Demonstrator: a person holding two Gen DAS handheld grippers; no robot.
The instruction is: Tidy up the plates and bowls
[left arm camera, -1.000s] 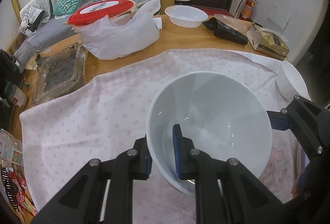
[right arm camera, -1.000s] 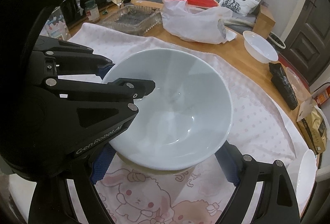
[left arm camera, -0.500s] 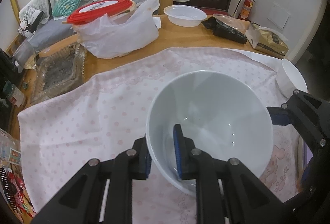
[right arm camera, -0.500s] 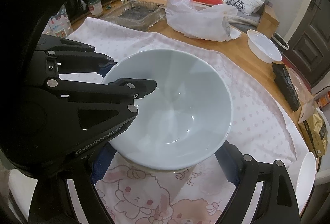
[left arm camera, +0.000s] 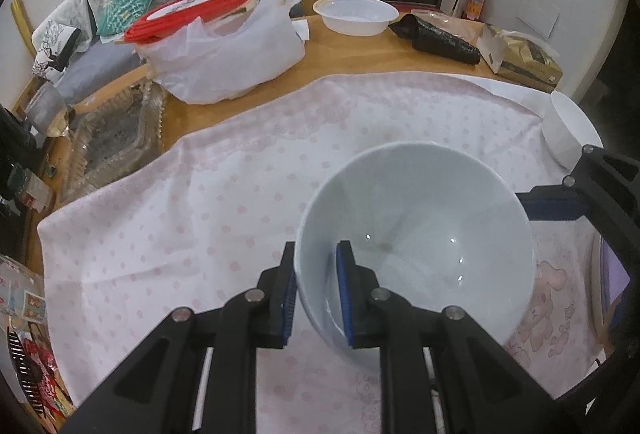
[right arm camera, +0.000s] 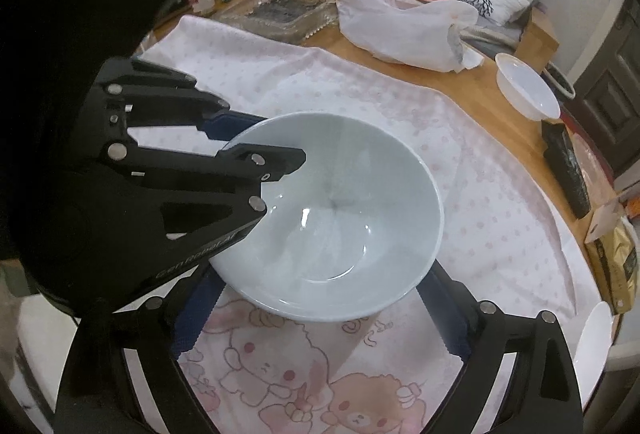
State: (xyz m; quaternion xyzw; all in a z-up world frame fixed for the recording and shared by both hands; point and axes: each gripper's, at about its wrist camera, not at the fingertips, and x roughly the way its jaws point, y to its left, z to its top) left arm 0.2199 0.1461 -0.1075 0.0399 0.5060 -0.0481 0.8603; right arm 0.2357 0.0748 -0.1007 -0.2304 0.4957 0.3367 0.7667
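Behind the wooden bench (left arm camera: 360, 50) runs a sofa with patterned cushions, and a dark door stands at the back of the room. A pink-dotted cloth (left arm camera: 200, 202) covers most of the bench top, with cartoon animals printed along its near edge. The pale blue bowl (left arm camera: 416, 230) sits upright near that edge of the cloth. The left hand-held gripper (left arm camera: 316, 298) is closed narrow on the bowl's rim, one blue pad inside the wall and the other outside it. The right hand-held gripper (right arm camera: 320, 318) is spread wide, its two fingers reaching under or beside the bowl's near side; whether they touch it cannot be told. A second white bowl (left arm camera: 566, 132) stands at the cloth's edge, well apart from the first. On the bare wood beyond lie a white plastic bag (left arm camera: 228, 54) with a red-rimmed lid (left arm camera: 188, 14) on top, a shallow white dish (left arm camera: 356, 14), a dark wrapped roll (left arm camera: 436, 42), a cut-glass tray (left arm camera: 112, 130) and a gold packet (left arm camera: 524, 58).
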